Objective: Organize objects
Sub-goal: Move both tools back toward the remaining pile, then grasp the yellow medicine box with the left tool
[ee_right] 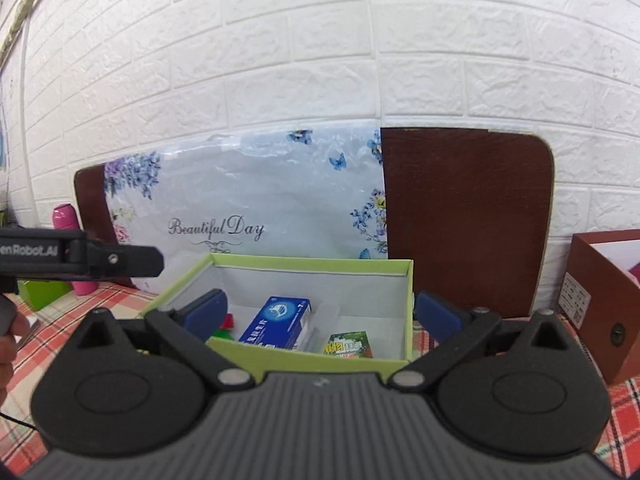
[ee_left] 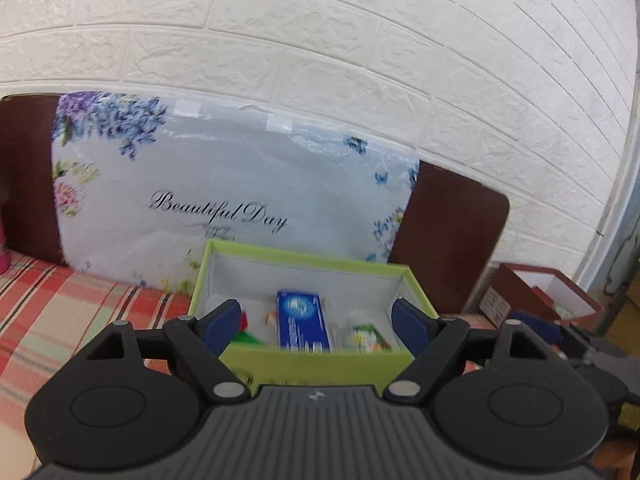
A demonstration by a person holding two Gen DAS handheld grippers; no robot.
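Observation:
An open light-green box (ee_left: pixel 312 364) (ee_right: pixel 340 366) stands on the plaid cloth right in front of both grippers. Inside lie a blue carton (ee_left: pixel 304 320) (ee_right: pixel 280 322), a small green packet (ee_left: pixel 370 336) (ee_right: pixel 348 344), a red and green item (ee_left: pixel 246 330) (ee_right: pixel 228 324) and a clear plastic piece (ee_right: pixel 324 320). My left gripper (ee_left: pixel 320 320) is open, its blue pads level with the box's near side and nothing between them. My right gripper (ee_right: pixel 320 312) stands wide open and holds nothing. The right wrist view also shows the left gripper (ee_right: pixel 80 258) side-on at the left.
A floral bag (ee_left: pixel 220 184) leans on a brown board (ee_right: pixel 464 220) against the white brick wall behind the box. A brown open box (ee_left: pixel 532 292) (ee_right: pixel 600 304) stands at the right. A pink bottle (ee_right: pixel 66 218) and a small green container (ee_right: pixel 40 292) sit far left. A hand (ee_right: pixel 8 344) shows at the left edge.

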